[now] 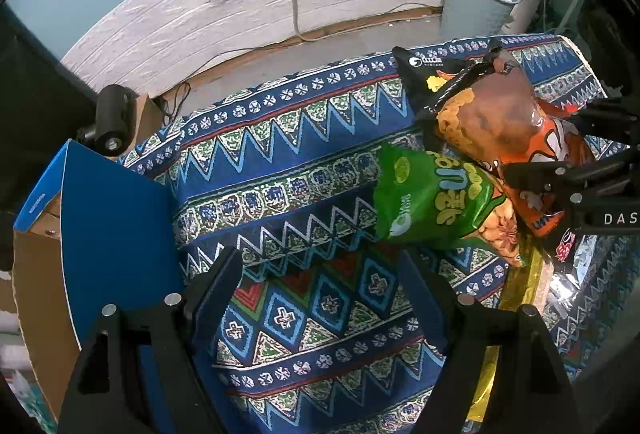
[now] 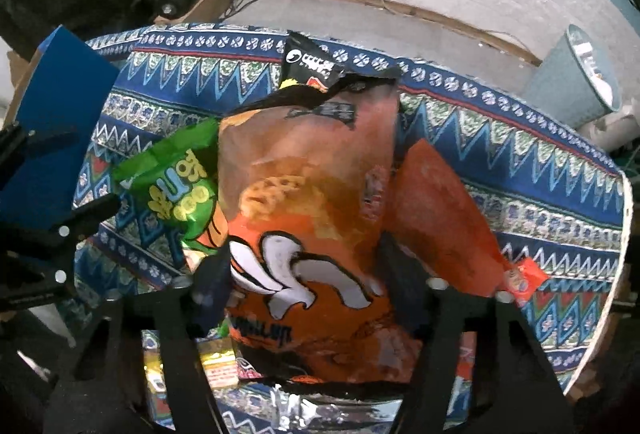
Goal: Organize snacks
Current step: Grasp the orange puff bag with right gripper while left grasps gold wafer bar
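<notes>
A large orange snack bag (image 2: pixel 312 218) fills the right wrist view, and my right gripper (image 2: pixel 308 274) is shut on its lower part, one finger on each side. The same bag shows in the left wrist view (image 1: pixel 500 118), with the right gripper (image 1: pixel 568 178) at the right edge. A green snack bag (image 1: pixel 432 202) lies beside it, also in the right wrist view (image 2: pixel 176 186). A black bag (image 1: pixel 420 70) lies behind them (image 2: pixel 312 66). My left gripper (image 1: pixel 320 274) is open and empty above the patterned cloth (image 1: pixel 280 154), just short of the green bag.
A blue cardboard box (image 1: pixel 108 218) stands open at the table's left (image 2: pixel 52 106). A second orange bag (image 2: pixel 440 218) and small shiny packets (image 2: pixel 216 362) lie under the held bag. A grey bin (image 1: pixel 476 2) stands beyond the table. The table edge curves at the right (image 2: pixel 624 218).
</notes>
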Demonstrator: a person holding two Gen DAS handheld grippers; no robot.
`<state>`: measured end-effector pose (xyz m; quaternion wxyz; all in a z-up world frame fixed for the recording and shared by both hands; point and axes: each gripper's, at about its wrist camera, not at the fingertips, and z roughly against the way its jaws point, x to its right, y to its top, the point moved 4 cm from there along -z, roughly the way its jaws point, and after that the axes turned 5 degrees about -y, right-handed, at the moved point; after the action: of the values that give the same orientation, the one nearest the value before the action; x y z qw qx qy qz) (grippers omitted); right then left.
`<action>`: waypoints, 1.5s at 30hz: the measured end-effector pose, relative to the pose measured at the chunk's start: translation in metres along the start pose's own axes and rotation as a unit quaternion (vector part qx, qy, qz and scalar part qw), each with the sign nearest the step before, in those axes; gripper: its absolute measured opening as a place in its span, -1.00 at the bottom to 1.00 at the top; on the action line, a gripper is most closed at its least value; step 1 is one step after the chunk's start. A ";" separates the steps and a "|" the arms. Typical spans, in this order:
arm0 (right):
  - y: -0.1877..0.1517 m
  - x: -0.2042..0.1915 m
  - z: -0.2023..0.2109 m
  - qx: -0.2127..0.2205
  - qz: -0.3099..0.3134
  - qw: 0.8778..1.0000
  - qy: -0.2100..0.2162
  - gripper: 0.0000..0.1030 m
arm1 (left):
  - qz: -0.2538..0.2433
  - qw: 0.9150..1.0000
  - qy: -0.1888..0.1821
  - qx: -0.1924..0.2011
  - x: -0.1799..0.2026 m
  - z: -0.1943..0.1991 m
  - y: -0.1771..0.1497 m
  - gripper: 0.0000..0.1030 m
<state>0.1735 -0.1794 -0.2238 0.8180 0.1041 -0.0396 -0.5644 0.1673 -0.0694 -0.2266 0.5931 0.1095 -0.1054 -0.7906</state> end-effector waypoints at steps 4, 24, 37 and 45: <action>-0.004 0.002 0.004 0.002 0.006 1.000 -0.007 -0.02 | -0.006 1.000 -0.001 0.005 0.007 0.006 -0.001 0.58; -0.061 0.047 0.058 0.042 -0.068 0.997 -0.016 -0.15 | -0.092 0.994 -0.066 -0.003 0.100 0.017 -0.019 0.58; -0.108 0.085 0.067 0.045 -0.132 0.990 -0.008 -0.15 | -0.112 0.987 -0.099 -0.060 0.154 -0.026 -0.024 0.58; -0.121 0.095 0.064 0.044 -0.150 0.988 -0.001 -0.15 | -0.113 0.986 -0.105 -0.063 0.171 -0.045 -0.024 0.54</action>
<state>0.0848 -0.3170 -0.1927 0.7187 0.1444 -0.0487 -0.6784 0.1122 -0.2291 -0.2846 0.4912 -0.0005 -0.1041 -0.8648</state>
